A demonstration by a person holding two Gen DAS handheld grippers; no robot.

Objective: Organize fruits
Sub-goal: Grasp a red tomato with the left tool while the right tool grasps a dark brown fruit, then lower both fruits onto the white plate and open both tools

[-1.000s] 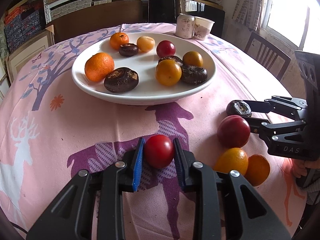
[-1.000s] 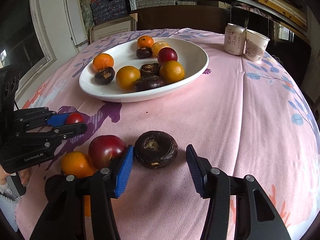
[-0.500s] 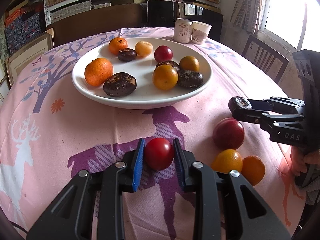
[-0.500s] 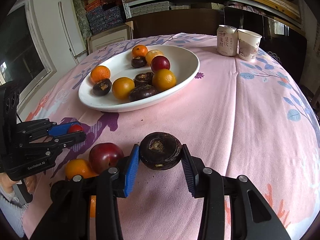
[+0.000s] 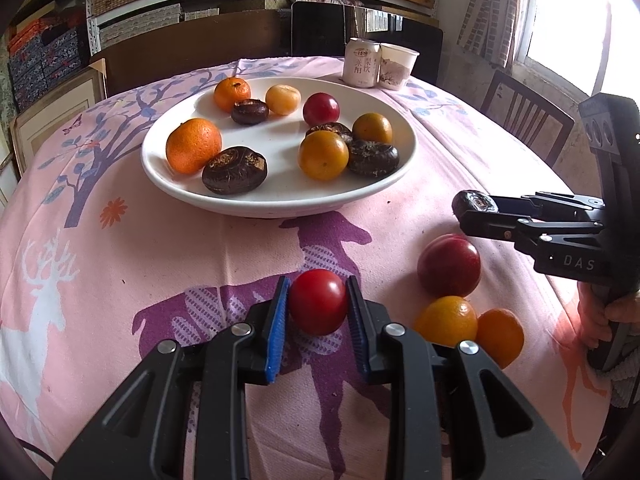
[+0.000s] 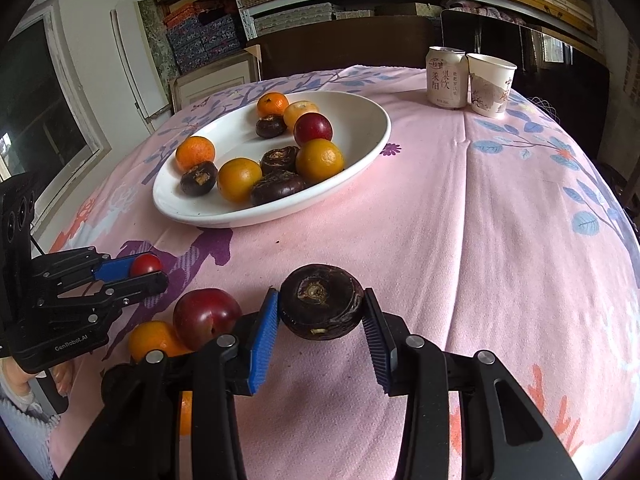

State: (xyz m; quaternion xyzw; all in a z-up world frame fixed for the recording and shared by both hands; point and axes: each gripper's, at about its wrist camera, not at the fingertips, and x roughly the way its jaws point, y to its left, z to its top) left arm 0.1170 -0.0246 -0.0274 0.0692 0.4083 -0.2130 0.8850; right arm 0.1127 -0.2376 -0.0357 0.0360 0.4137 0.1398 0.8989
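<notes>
My left gripper (image 5: 318,300) is shut on a small red tomato (image 5: 318,301) and holds it above the pink cloth; it also shows in the right wrist view (image 6: 146,266). My right gripper (image 6: 320,304) is shut on a dark water chestnut (image 6: 320,302), lifted off the cloth; it shows in the left wrist view (image 5: 472,204). A white plate (image 5: 276,204) with several oranges, chestnuts and a red plum stands beyond both. A dark red plum (image 5: 449,266) and two oranges (image 5: 446,320) lie on the cloth between the grippers.
A drink can (image 6: 446,78) and a paper cup (image 6: 490,84) stand at the far side of the round table. A chair (image 5: 524,120) is at the right edge. Shelves of boxes fill the back wall.
My right gripper closed on the water chestnut and lifted it off the cloth. My left gripper rose a little with the tomato held.
</notes>
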